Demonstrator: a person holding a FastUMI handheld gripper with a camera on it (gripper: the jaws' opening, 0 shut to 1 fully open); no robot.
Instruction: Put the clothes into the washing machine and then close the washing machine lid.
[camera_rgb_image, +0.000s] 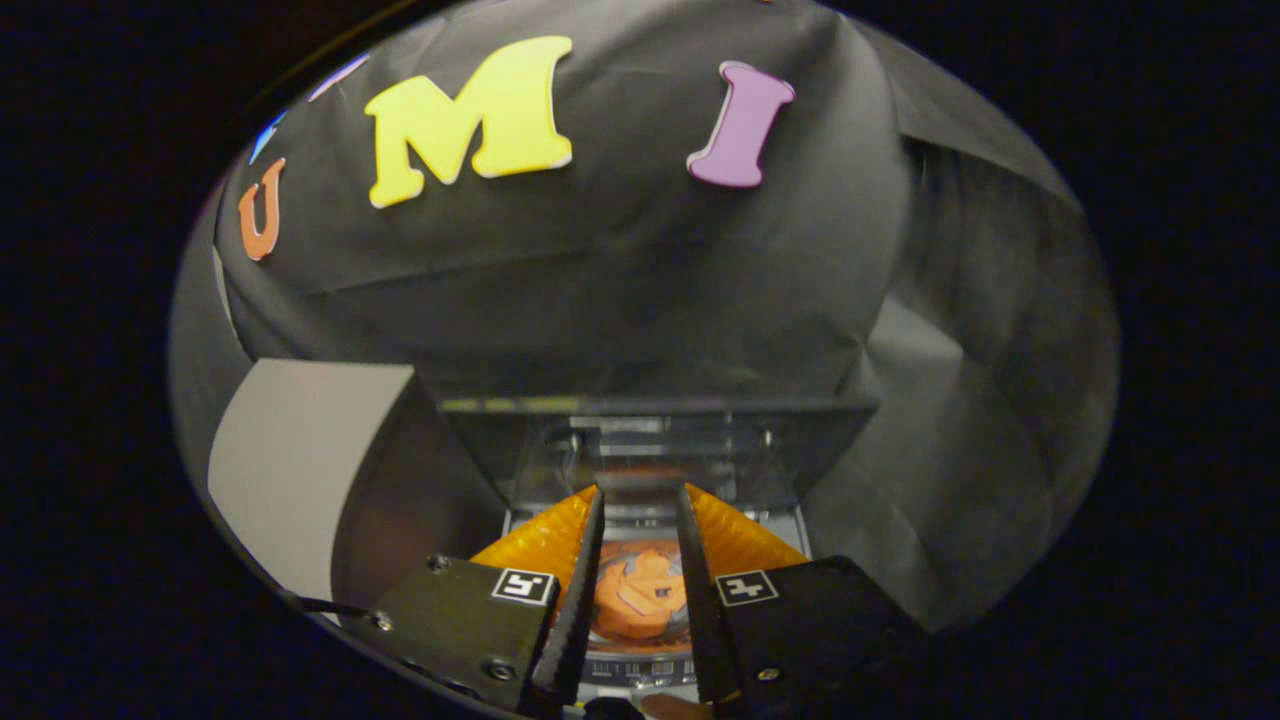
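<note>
An orange piece of clothing (640, 595) lies crumpled inside the round drum of the small washing machine (640, 668). I see it through the gap between my fingers. The machine's clear lid (660, 440) stands raised at the back, just beyond the fingertips. My gripper (640, 492) hangs over the drum opening with its fingers a little apart. Nothing is between them, so the gripper is open, and the cloth lies below, apart from the fingers.
A pale grey box (300, 460) stands to the left of the machine. Black cloth walls close in behind the lid and on the right side.
</note>
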